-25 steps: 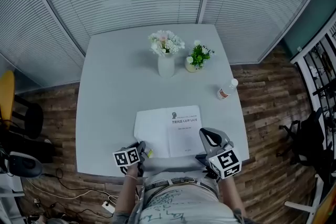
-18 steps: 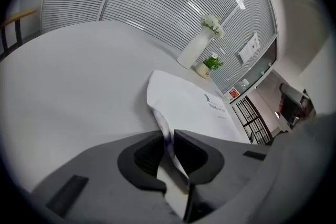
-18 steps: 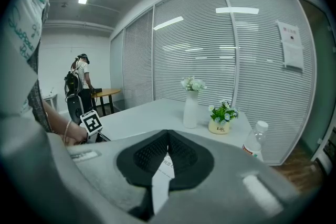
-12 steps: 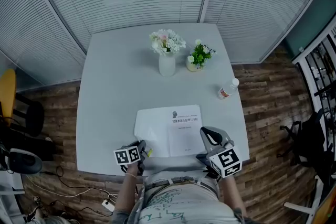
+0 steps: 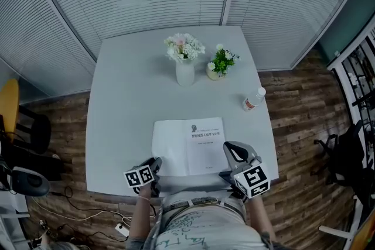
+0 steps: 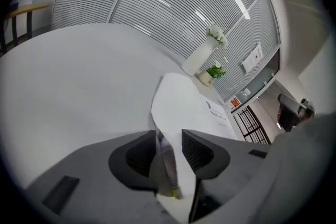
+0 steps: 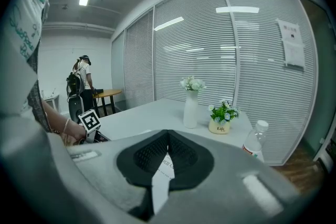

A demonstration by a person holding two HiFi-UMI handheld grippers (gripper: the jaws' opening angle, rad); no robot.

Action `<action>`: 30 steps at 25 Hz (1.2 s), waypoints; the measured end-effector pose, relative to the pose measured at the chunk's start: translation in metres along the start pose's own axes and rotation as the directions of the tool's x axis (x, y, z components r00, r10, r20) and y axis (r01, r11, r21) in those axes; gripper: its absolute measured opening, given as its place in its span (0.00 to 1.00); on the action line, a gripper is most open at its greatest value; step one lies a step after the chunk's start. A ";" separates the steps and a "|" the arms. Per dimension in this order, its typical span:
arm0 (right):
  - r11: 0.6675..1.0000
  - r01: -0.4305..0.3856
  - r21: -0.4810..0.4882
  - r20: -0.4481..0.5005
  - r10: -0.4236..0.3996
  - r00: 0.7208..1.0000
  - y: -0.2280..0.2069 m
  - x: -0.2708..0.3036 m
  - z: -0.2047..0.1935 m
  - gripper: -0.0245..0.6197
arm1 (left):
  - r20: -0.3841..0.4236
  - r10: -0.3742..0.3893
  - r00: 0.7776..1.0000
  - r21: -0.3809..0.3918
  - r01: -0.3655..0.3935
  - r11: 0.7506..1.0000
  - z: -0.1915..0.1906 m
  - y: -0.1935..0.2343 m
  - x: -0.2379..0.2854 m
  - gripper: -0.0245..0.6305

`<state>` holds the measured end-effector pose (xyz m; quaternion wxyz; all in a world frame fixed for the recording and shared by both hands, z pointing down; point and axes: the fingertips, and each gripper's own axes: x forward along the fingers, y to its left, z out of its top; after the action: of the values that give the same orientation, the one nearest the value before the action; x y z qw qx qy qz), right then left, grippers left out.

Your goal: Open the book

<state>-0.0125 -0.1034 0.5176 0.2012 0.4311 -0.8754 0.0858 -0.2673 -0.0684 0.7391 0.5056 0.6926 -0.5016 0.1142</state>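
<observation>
A white book (image 5: 187,146) lies open near the front edge of the grey table (image 5: 129,96), with print on its right page. My left gripper (image 5: 156,165) is at the book's front left corner. Its jaws have just been opening, and in the left gripper view the left gripper (image 6: 169,152) shows a gap with the edge of a white leaf (image 6: 173,128) standing loosely in it. My right gripper (image 5: 228,152) sits at the book's right front edge. In the right gripper view the right gripper (image 7: 168,139) has its jaws together on a white page (image 7: 160,186).
A white vase of flowers (image 5: 184,70) and a small potted plant (image 5: 220,64) stand at the table's far middle. A water bottle (image 5: 253,99) lies near the right edge. Blinds wall the back. A person (image 7: 81,86) stands far off by another table.
The book's left leaf, bulging to the left before, now lies flatter and straighter. My left gripper has shifted slightly left. The right gripper has stayed put.
</observation>
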 end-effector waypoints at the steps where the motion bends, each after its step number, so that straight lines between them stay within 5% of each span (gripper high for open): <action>1: 1.000 0.001 0.003 0.001 -0.001 1.000 -0.001 0.000 -0.001 0.04 | 0.007 0.006 1.000 0.001 -0.006 1.000 -0.001 0.000 -0.002 0.29; 4: 1.000 -0.005 0.004 0.007 0.005 1.000 -0.003 0.001 -0.001 0.04 | 0.036 0.021 0.999 0.012 -0.022 1.000 0.002 -0.002 -0.010 0.41; 17: 0.999 -0.040 -0.004 -0.002 0.040 0.999 -0.010 0.001 -0.010 0.04 | 0.073 0.035 0.997 0.127 -0.044 0.991 0.016 -0.029 -0.018 0.41; 30: 0.998 -0.055 -0.003 -0.011 0.055 0.998 -0.016 -0.001 -0.016 0.04 | 0.032 -0.042 0.999 0.214 0.034 0.976 0.019 -0.077 -0.011 0.41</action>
<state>0.0055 -0.1076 0.5309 0.2043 0.4062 -0.8858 0.0925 -0.2168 -0.0783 0.6781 0.4211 0.7543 -0.4823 0.1452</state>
